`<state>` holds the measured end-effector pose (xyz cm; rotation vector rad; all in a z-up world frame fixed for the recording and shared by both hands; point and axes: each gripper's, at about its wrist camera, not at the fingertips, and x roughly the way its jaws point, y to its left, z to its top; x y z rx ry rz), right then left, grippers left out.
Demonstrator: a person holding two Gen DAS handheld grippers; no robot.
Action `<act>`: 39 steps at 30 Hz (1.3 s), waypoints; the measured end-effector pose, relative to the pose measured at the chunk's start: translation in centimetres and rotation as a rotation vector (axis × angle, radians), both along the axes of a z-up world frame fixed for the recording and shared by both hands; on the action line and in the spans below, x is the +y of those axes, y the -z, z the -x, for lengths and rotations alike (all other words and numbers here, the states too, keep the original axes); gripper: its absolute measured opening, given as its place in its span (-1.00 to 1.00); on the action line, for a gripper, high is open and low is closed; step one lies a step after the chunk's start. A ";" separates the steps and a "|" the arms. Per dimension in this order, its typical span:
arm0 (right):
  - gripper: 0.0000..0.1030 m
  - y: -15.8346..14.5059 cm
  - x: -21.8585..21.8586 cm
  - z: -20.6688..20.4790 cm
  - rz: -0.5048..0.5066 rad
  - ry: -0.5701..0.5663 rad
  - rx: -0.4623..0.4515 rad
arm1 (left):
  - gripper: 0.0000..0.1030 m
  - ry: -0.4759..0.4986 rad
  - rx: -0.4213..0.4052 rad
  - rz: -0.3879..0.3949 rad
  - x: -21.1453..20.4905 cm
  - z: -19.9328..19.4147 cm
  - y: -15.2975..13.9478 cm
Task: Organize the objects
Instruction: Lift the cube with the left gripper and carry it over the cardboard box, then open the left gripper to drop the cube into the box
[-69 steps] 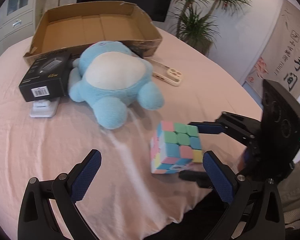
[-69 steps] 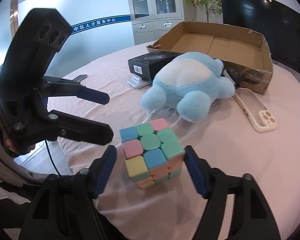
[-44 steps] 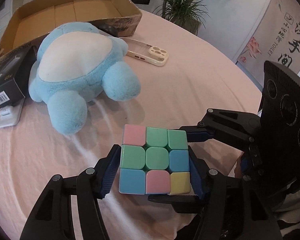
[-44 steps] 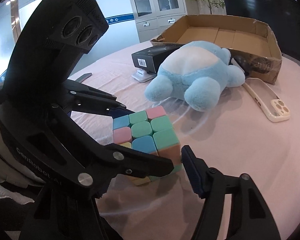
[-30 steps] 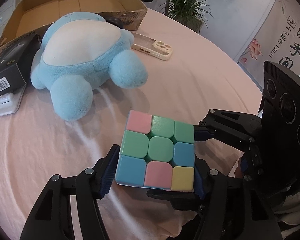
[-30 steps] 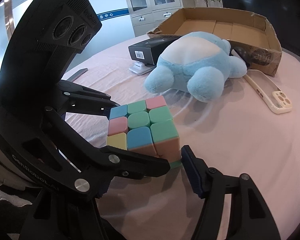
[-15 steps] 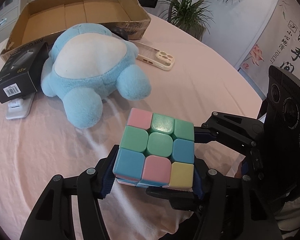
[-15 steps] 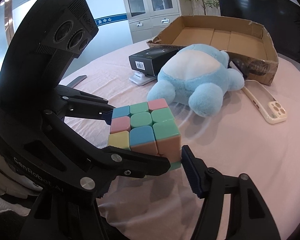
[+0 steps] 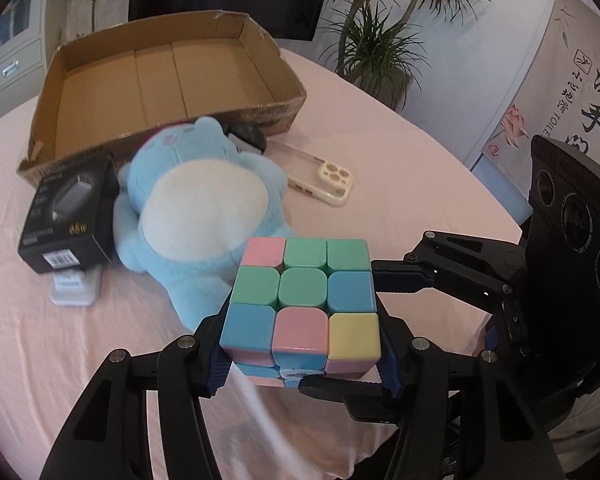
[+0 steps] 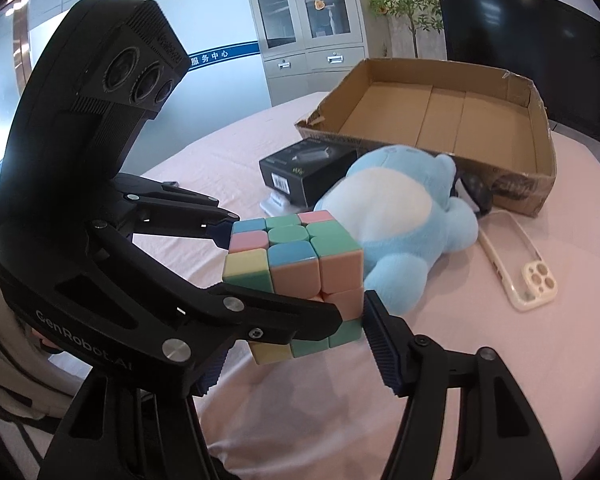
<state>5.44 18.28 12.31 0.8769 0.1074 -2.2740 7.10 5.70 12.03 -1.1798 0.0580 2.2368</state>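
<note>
A pastel puzzle cube [image 9: 304, 296] [image 10: 296, 264] hangs above the pink tablecloth [image 9: 40, 360], gripped from two directions at once. My left gripper [image 9: 302, 360] presses its blue pads on the cube's left and right sides, and its jaws are still closing. My right gripper [image 10: 296, 344] clamps the cube's lower part; its left finger is hidden behind the left gripper [image 10: 278, 276]. In the left wrist view the right gripper [image 9: 346, 336] reaches in from the right. An open cardboard box [image 9: 220, 76] [image 10: 440, 112] lies at the far side of the table.
A blue and white plush toy [image 9: 196, 208] [image 10: 400, 216] lies between the cube and the cardboard box. A black retail box [image 9: 68, 216] [image 10: 308, 164] sits on a white item [image 9: 74, 288]. A cream phone case [image 9: 332, 180] [image 10: 528, 276] lies to the right. Potted plants stand beyond the table.
Both grippers have risen together with the cube, which now hangs higher above the cloth. The views tilted up, showing more of the cardboard box.
</note>
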 end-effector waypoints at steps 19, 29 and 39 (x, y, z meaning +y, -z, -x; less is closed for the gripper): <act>0.15 -8.6 -2.0 15.3 -0.004 -0.008 0.068 | 0.09 0.013 0.090 -0.011 -0.5 17.6 -9.3; 0.15 -6.9 -1.9 27.8 -0.061 -0.047 0.057 | 0.08 -0.022 0.038 -0.007 -1.7 30.9 -5.9; 0.17 -0.8 -3.1 32.5 -0.190 -0.026 0.000 | 0.08 -0.068 -0.062 0.060 -1.1 35.0 1.9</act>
